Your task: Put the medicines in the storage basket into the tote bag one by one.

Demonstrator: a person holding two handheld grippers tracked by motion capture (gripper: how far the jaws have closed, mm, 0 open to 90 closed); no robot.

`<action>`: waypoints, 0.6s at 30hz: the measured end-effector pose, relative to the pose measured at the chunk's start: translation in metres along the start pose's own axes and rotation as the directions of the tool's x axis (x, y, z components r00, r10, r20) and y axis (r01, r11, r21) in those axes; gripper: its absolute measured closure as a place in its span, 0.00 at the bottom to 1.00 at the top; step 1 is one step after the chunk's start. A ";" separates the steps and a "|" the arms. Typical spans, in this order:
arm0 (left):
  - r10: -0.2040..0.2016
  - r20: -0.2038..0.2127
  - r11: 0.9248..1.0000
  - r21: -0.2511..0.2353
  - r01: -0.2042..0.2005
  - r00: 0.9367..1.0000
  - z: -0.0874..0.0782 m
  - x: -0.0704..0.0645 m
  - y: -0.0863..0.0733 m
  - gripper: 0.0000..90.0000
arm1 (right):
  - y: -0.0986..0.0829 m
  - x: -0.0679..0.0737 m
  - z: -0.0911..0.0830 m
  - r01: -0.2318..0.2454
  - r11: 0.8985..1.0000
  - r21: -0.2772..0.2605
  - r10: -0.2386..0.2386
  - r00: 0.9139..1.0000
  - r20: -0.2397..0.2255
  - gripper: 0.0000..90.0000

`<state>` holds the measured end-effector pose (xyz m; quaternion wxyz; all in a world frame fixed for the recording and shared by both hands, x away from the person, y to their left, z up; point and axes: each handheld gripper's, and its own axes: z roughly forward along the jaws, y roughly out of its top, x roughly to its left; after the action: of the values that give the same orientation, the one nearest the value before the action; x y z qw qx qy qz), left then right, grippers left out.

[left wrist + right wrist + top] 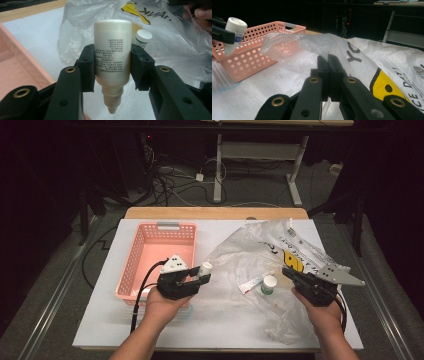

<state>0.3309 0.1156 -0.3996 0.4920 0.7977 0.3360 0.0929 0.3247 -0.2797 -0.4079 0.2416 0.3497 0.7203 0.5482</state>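
Holding a small white dropper bottle (113, 58) is the left gripper (199, 279), jaws clamped on both sides of the bottle's body, nozzle pointing back toward the hand. In the high view it sits just right of the pink basket (131, 265), close to the basket's near right corner, lifted off the white tabletop (100, 320). The right gripper (290, 274) has its jaws pressed together on a fold of the clear plastic bag (240, 252), and you can see the film bunched up and raised right at the tips in the right gripper view. The bag is spread over the right half of the table, yellow and black print facing up. Inside or under the bag, between the two grippers, there's a little jar with a white lid (269, 283) and a flat tube (250, 284) lying just left of it. Can't tell if those two are actually inside the bag.
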 end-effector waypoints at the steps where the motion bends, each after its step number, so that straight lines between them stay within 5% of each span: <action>1: 0.006 0.000 1.000 0.003 -0.006 1.000 0.002 -0.002 0.000 0.64 | 0.000 0.000 0.000 -0.002 1.000 -0.001 0.002 1.000 0.001 1.00; 18: 0.052 0.039 0.998 0.032 -0.053 0.998 0.043 -0.032 0.007 0.64 | 0.001 0.000 -0.002 0.002 1.000 0.000 -0.002 1.000 -0.005 1.00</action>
<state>0.3307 0.0619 -0.4092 0.4826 0.8158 0.3071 0.0852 0.3233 -0.2802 -0.4068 0.2402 0.3477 0.7211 0.5490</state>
